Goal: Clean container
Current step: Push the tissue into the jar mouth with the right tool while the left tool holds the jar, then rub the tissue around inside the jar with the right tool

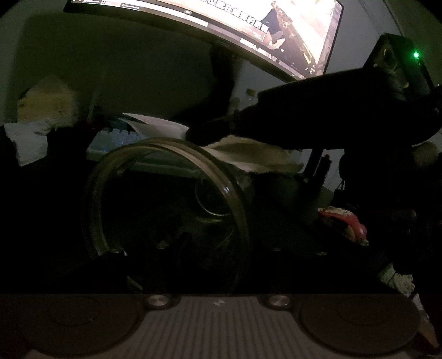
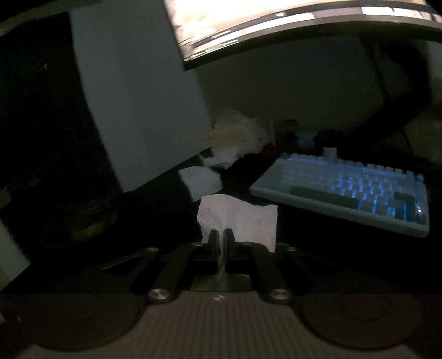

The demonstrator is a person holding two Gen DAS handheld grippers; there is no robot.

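Note:
In the left wrist view a clear round container [image 1: 165,207] fills the middle, tilted with its open rim toward me. My left gripper [image 1: 171,256] is dark and seems to hold it by the rim; the fingers are hard to see. My right gripper [image 1: 210,132] reaches in from the right above the container with a pale tissue [image 1: 248,152]. In the right wrist view my right gripper [image 2: 220,234] is shut on the white tissue [image 2: 243,221], which sticks up ahead of the fingertips.
A curved monitor [image 1: 248,24] glows above the desk. A backlit keyboard [image 2: 345,190] lies at the right. A white box [image 2: 138,105] stands at the left, with crumpled paper [image 2: 201,182] beside it. A red object [image 1: 348,223] lies at the right.

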